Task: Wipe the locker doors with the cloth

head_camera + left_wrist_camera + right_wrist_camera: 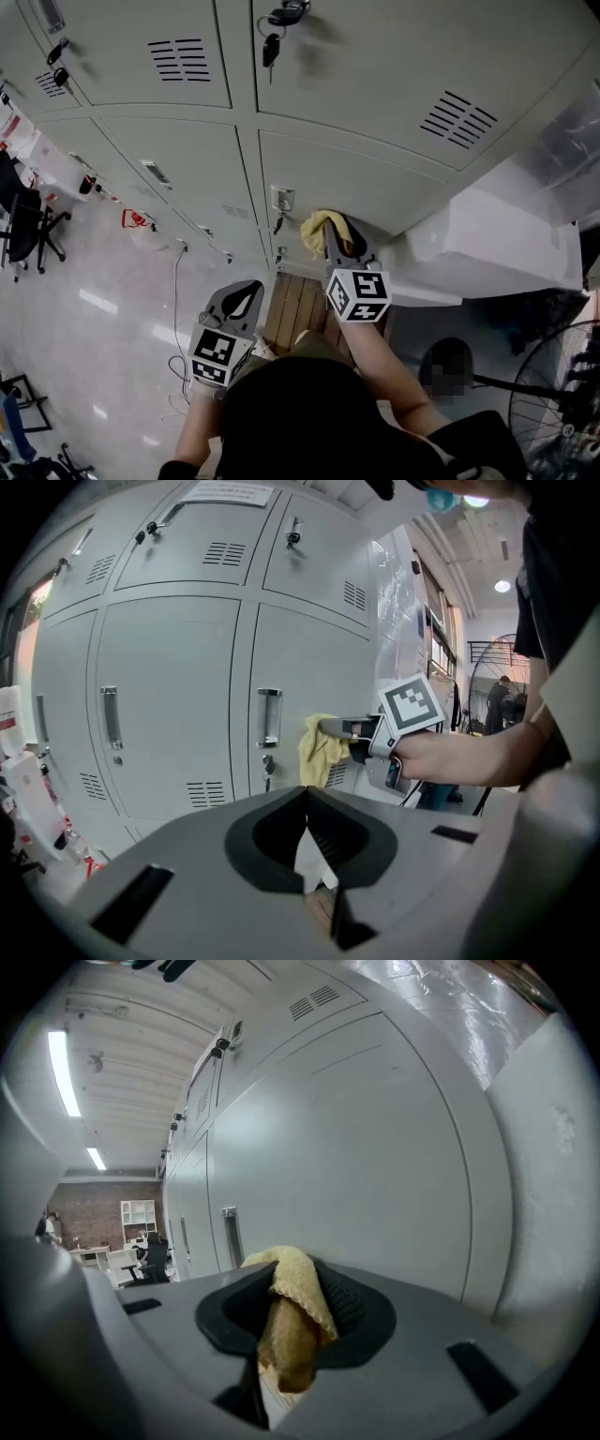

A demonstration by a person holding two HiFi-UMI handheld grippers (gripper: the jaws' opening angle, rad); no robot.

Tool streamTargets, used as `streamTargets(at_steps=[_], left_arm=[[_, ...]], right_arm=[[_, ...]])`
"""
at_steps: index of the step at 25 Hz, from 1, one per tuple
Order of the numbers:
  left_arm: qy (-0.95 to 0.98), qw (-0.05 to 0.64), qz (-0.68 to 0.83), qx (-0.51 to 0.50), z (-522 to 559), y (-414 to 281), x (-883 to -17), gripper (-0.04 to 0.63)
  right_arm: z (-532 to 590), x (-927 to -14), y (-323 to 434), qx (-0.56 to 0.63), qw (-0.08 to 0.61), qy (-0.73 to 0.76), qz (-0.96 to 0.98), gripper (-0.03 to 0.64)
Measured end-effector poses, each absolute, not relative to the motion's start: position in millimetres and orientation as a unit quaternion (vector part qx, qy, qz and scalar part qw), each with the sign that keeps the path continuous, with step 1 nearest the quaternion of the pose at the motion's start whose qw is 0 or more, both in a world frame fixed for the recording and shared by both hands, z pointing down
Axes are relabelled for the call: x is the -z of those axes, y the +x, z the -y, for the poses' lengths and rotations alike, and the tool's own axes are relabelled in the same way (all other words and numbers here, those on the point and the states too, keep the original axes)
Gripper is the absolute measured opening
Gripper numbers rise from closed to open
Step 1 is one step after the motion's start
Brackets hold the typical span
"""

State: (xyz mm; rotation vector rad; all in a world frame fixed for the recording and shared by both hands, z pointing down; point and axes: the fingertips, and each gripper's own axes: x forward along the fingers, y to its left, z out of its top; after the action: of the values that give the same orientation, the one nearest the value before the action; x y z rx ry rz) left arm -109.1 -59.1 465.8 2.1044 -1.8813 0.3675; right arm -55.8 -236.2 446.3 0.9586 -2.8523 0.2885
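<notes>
A yellow cloth point(315, 229) is bunched in my right gripper point(335, 240), which is shut on it and holds it close to a lower grey locker door point(356, 183), just right of that door's handle point(282, 198). Contact with the door cannot be told. In the right gripper view the cloth point(291, 1312) hangs folded between the jaws, with the door point(356, 1166) close ahead. The left gripper view shows the cloth point(321, 748) and the right gripper point(342, 728) beside the handle point(269, 716). My left gripper point(246, 292) is held lower and further left, away from the lockers, shut with nothing in it point(307, 825).
Keys point(272, 43) hang from an upper locker's lock. A slatted wooden stand point(298, 314) lies below the grippers. A white box point(497, 246) stands against the lockers at the right, and a fan point(558, 398) sits at the lower right. An office chair point(23, 225) stands at the left.
</notes>
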Motion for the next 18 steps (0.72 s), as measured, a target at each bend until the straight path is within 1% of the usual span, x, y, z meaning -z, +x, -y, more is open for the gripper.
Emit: streamTargets(at_steps=[18], left_arm=[[0.784, 0.135, 0.590, -0.137, 97.6, -62.0, -465.7, 0.009]], right_arm=[[270.7, -442.8, 35.5, -0.117, 0.043, 0.414, 0.902, 0.114]])
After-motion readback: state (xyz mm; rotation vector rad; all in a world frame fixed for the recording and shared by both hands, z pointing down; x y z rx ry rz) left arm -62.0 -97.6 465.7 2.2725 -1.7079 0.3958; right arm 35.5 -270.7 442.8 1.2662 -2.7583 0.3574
